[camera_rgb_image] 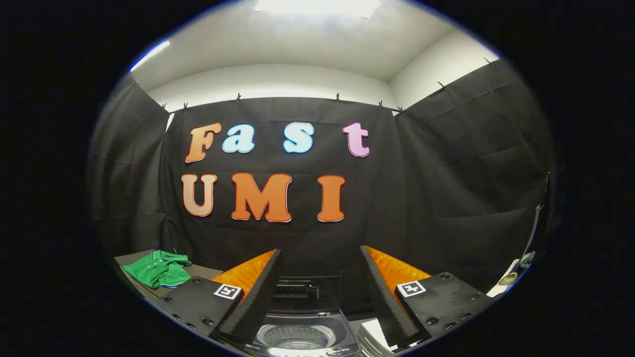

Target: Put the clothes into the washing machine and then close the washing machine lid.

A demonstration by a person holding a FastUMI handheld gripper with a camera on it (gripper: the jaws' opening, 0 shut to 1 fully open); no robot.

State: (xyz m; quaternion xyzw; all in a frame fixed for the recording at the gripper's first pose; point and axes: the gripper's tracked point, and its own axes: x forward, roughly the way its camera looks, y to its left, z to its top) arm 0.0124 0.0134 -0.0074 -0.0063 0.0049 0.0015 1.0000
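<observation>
1. Black cloth walled the booth, with a white ceiling and a bright lamp [317, 6] above.
2. Left of the fingers, a green shirt [158, 268] lay crumpled on a grey surface [130, 259].
3. White items at the far right were too cut off to identify.
4. Between the fingers stood the washer [297, 327], lid [303, 292] raised, drum [296, 336] seemingly empty.
5. The gripper [320, 287] was spread wide, holding nothing.

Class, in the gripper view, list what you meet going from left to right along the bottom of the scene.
Green shirt on a grey surface → the open gripper's left finger → washing machine with its lid raised, between the fingers → right finger.
</observation>
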